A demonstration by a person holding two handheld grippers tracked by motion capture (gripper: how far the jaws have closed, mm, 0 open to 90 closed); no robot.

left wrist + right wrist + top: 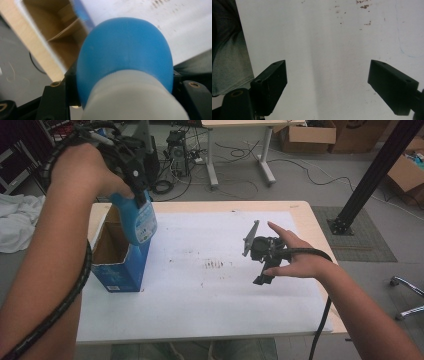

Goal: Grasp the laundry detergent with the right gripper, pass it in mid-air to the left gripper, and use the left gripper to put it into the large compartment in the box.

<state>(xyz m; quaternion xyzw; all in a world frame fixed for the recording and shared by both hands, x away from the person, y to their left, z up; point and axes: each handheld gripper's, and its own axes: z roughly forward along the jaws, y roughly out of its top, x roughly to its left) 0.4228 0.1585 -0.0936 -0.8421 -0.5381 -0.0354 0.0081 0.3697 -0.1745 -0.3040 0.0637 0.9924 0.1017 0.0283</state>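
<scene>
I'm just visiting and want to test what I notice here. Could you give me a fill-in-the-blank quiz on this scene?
1. The left tool grips a bottle coloured ____.
2. The bottle hangs above an open ____ box.
3. The right tool holds ____ between its jaws.
4. The table is covered by a ____ sheet.

Missing words: blue; cardboard; nothing; white

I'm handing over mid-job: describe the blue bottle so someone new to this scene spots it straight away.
Start at the white sheet covering the table, then go to its left edge, where an open blue cardboard box stands. The blue bottle hangs just above that box's opening, clamped in the left gripper. It is the one glossy, rounded blue thing off the table; the box is square-cornered and brown inside.
</scene>
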